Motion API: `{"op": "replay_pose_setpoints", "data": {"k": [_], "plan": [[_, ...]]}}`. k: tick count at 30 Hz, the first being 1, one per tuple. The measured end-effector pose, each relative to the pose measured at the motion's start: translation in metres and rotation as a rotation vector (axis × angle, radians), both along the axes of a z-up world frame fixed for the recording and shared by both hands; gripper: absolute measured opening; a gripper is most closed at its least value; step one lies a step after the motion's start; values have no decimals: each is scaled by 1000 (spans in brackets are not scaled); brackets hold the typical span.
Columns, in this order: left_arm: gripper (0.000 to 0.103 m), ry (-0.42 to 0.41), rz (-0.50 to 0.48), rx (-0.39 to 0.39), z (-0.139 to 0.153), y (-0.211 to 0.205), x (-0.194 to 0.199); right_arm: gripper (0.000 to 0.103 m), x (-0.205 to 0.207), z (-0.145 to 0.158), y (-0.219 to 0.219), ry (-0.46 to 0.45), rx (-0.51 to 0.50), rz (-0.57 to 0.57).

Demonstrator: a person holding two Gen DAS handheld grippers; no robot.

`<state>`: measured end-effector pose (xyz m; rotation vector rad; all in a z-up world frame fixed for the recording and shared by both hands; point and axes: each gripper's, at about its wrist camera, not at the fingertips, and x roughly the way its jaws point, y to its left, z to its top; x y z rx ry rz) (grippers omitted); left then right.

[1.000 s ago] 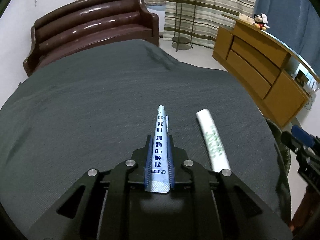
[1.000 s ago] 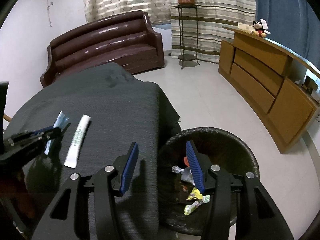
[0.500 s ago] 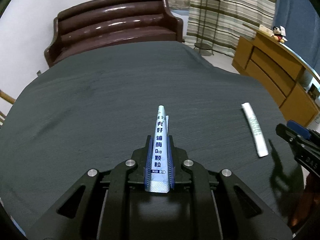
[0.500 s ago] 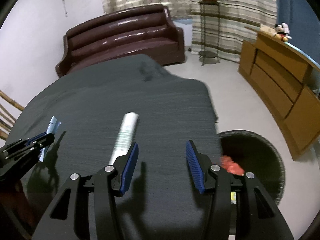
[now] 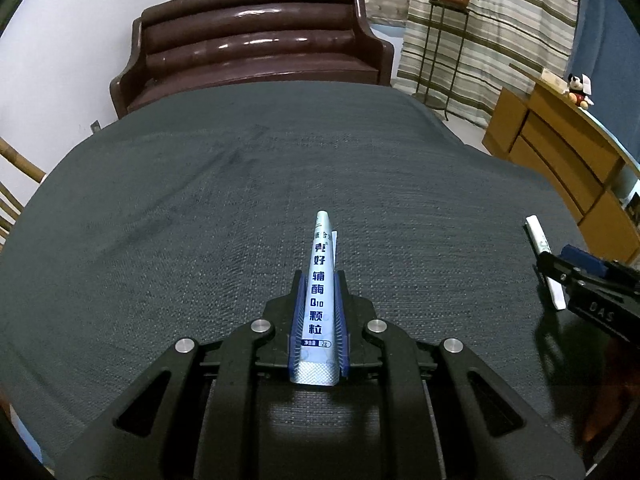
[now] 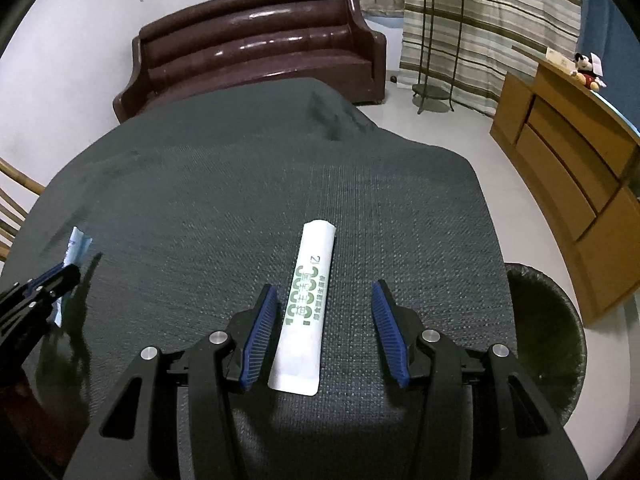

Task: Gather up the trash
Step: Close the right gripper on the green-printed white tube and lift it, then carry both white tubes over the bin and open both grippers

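My left gripper (image 5: 318, 280) is shut on a light blue sachet (image 5: 320, 280) with dark print, held above the dark cloth-covered table (image 5: 200, 200). It also shows at the left in the right wrist view (image 6: 76, 246). My right gripper (image 6: 324, 300) is open over a white sachet (image 6: 306, 308) with green print that lies flat on the cloth between its fingers, nearer the left finger (image 6: 260, 328). The white sachet also shows in the left wrist view (image 5: 544, 256), partly hidden behind the right gripper.
A black mesh trash bin (image 6: 548, 340) stands on the floor off the table's right edge. A brown leather sofa (image 6: 256, 52) is behind the table. A wooden cabinet (image 6: 576, 176) is at the right, a plant stand (image 6: 436, 40) at the back.
My right gripper has swung from over the bin to over the table and now straddles the white sachet. My left gripper has kept its hold on the blue sachet and turned left.
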<state>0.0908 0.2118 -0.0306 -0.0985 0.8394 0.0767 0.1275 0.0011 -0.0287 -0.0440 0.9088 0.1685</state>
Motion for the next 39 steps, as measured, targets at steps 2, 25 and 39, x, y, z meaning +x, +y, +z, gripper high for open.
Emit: {"op": "replay_pose_setpoints", "data": {"k": [2,25,39], "plan": [[14,1,-2,-5,-1,2,0,43,0,-1,0,7,-8,1],[14,2,3,-16,-8,7,2,18,-7,-1,8,-14,-8,26],[14,-31,10,-31,-6,6,-7,17,-22,9,9,-68,7,31]]}}
